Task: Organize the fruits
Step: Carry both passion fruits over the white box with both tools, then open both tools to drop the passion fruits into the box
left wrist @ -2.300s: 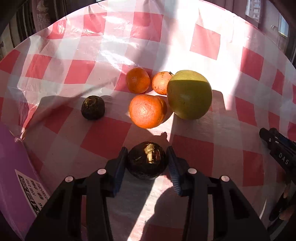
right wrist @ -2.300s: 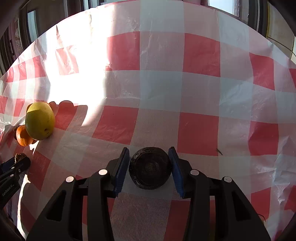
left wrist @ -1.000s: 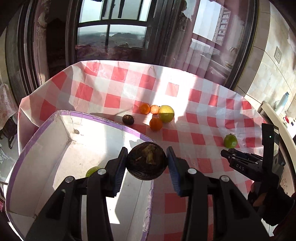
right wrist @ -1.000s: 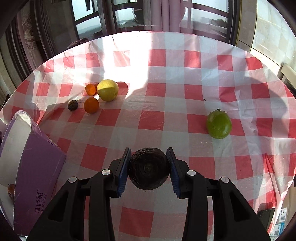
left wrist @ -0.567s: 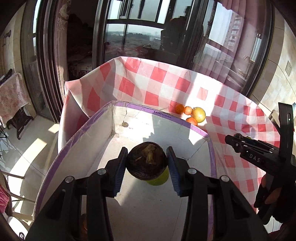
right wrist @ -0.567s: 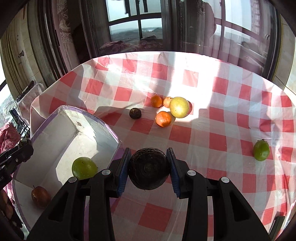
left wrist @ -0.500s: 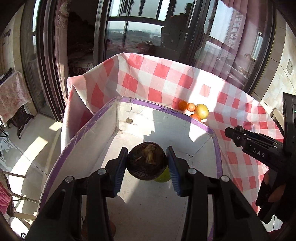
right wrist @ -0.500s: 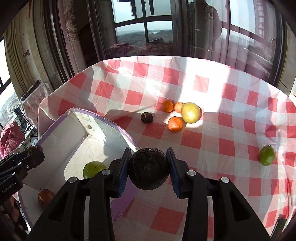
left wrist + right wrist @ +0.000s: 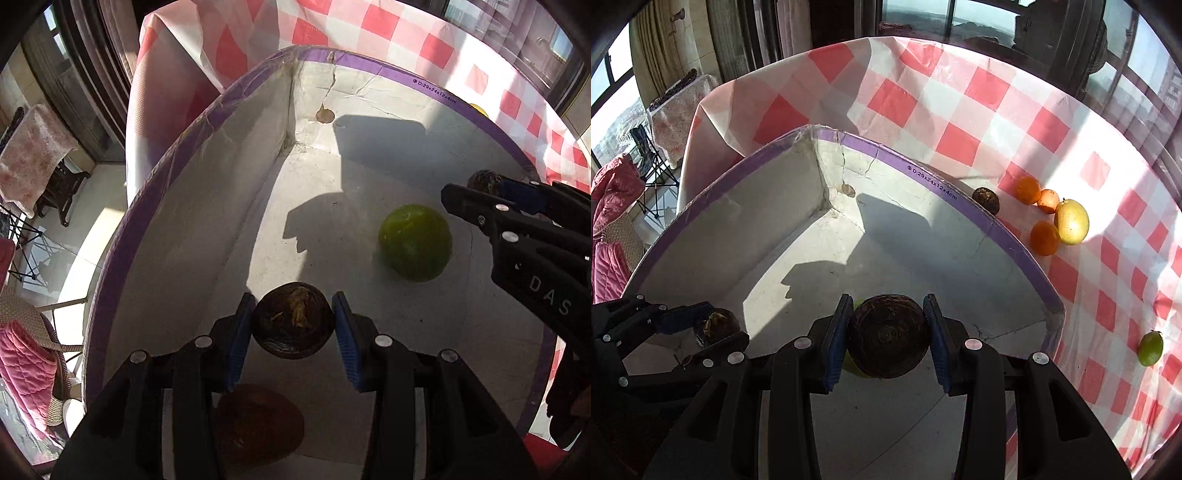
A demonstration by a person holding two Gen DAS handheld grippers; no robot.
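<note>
My left gripper [image 9: 294, 326] is shut on a dark wrinkled fruit [image 9: 293, 325] and holds it inside the white box with the purple rim [image 9: 373, 66]. My right gripper [image 9: 888, 338] is shut on a second dark round fruit [image 9: 888, 336] over the same box [image 9: 1008, 236]. A green fruit [image 9: 415, 247] and a reddish-brown fruit [image 9: 258, 428] lie on the box floor. The right gripper also shows in the left wrist view [image 9: 491, 192]; the left gripper shows in the right wrist view [image 9: 714, 326].
On the red-checked cloth [image 9: 960, 110] beyond the box lie a dark fruit [image 9: 986, 200], three oranges [image 9: 1044, 238], a yellow pomelo-like fruit [image 9: 1071, 220] and a green fruit [image 9: 1150, 348]. Chairs and pink fabric [image 9: 26, 376] stand off the table's left side.
Both grippers have carried their dark fruits from above the table down into the box. The box floor and the green fruit now look much closer.
</note>
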